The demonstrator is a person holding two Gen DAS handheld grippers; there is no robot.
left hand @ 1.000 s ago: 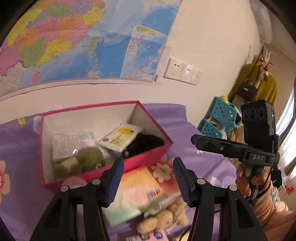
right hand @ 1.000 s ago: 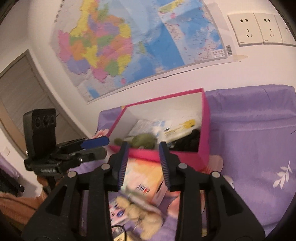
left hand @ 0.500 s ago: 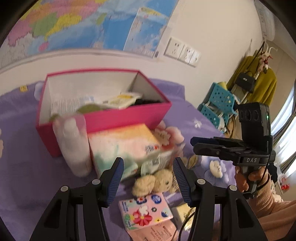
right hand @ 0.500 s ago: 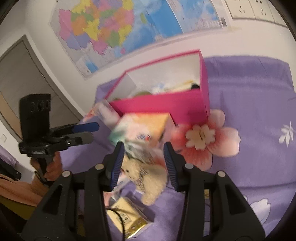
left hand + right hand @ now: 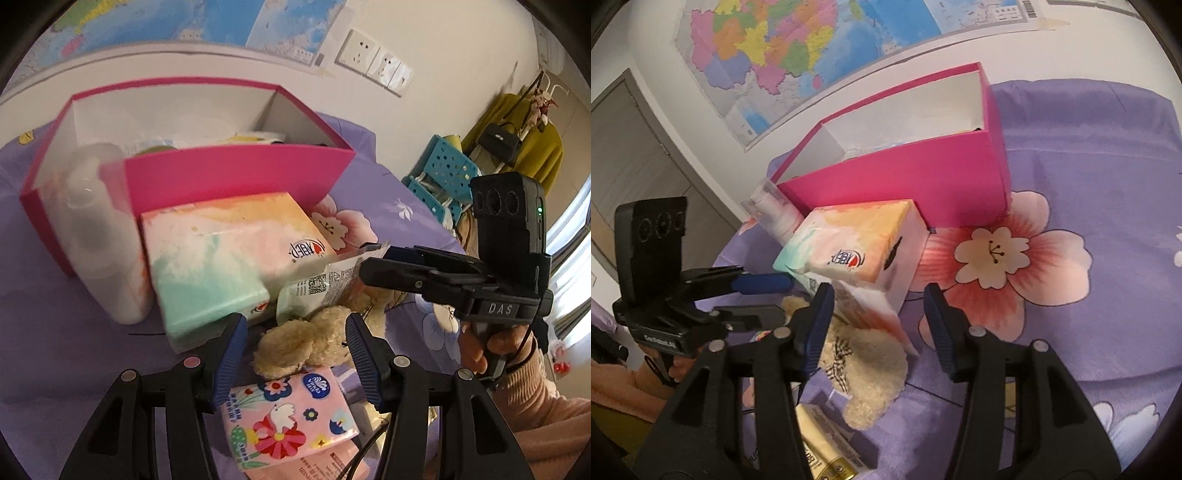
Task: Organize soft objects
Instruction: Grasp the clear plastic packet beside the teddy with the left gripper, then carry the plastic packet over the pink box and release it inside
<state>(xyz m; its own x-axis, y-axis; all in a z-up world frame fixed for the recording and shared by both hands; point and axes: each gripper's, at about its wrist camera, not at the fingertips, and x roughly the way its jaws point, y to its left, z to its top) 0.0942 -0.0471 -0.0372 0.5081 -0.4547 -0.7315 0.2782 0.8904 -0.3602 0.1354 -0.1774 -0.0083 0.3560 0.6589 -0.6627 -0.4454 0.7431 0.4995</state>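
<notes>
Plush bear (image 5: pixel 306 343) between open left tool (image 5: pixel 295 354) tips

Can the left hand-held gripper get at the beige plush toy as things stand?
Probably yes: the left hand-held gripper is open, the plush toy lies between its fingertips, nothing covers that part.

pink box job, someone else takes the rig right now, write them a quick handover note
Left gripper: open, empty, over the plush bear.
Right gripper: open, empty, beside the pastel tissue pack.
Pink box on the purple sheet already holds several items.
Still outside in front of it: pastel tissue pack, plush bear, wipes packet, floral tissue pack, clear bottle, gold packet.
Left: box the soft ones, likely the bear first.
</notes>
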